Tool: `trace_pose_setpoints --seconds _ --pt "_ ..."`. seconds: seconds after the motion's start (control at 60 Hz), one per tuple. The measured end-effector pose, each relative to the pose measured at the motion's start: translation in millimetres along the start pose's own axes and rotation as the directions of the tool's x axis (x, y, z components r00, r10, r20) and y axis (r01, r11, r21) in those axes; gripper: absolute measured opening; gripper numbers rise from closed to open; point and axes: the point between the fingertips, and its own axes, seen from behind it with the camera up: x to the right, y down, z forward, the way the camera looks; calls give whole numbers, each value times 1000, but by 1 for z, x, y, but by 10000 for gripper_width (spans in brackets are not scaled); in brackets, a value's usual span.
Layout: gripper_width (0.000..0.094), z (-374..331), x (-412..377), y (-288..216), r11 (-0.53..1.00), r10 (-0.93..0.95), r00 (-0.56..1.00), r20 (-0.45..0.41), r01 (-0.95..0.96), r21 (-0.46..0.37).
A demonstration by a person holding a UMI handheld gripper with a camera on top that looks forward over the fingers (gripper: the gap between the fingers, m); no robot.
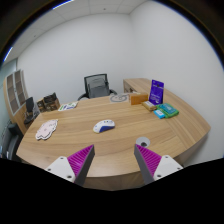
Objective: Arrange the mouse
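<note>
A white and blue mouse lies on the wooden table, well beyond my fingers and a little left of the midline between them. My gripper is open and empty, held above the table's near edge, its two purple pads spread wide apart. Nothing stands between the fingers.
A white patterned object lies at the table's left. Books and a purple upright card stand at the right. A black chair stands behind the table. A small round grommet sits near the right finger.
</note>
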Motion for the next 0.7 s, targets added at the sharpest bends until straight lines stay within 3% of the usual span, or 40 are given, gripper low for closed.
trace_pose_setpoints --seconds 0.25,0.483,0.7 --pt "830 42 -34 -7 999 46 999 21 -45 -20" --pt "829 113 -16 -26 998 54 998 30 -53 -30" --pt "828 202 10 -15 992 69 997 35 -65 -107"
